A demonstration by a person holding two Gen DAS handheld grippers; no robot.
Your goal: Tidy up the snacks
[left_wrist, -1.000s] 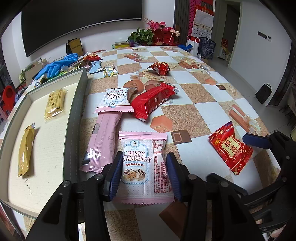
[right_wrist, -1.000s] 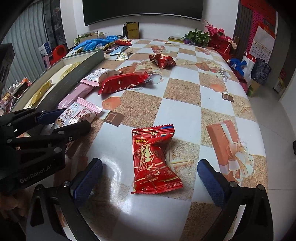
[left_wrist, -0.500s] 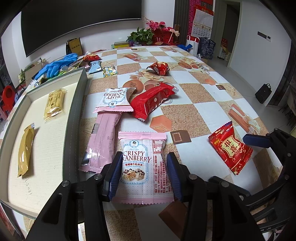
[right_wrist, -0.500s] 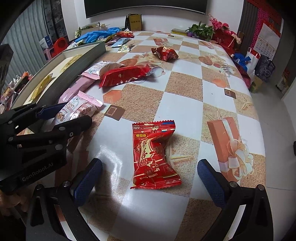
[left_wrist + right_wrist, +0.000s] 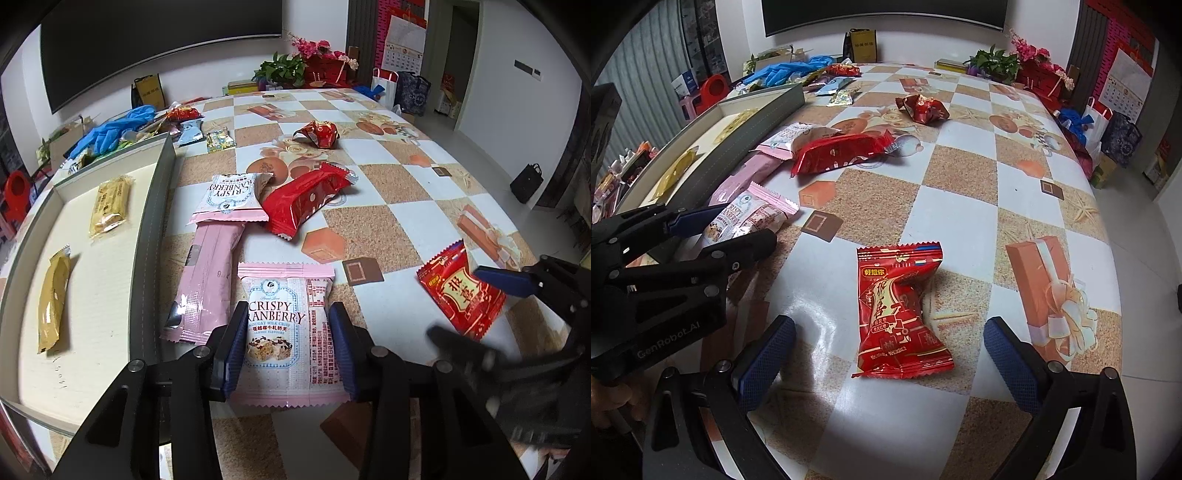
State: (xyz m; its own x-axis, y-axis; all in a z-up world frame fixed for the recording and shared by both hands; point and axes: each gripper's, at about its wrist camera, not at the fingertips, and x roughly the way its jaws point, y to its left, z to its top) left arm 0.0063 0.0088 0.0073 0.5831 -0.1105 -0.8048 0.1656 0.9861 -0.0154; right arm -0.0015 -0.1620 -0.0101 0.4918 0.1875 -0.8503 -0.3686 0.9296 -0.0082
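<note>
you're early on: only two yellow bars (image 5: 109, 204) sit in the tray (image 5: 147, 236), the rest is loose on the table (image 5: 388, 206). your left gripper (image 5: 286, 343) is closing on the cranberry packet (image 5: 284, 332), pads at its edges, can't tell if they're pressing yet. your right gripper (image 5: 890, 354) is wide but closing around the red candy packet (image 5: 899, 314), not touching. the far snack pile (image 5: 192, 122) is too small to read.

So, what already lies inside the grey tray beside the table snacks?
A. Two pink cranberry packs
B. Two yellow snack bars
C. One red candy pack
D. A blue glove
B: the grey tray holds only two yellow snack bars; the red and pink packs lie outside on the table.
</note>
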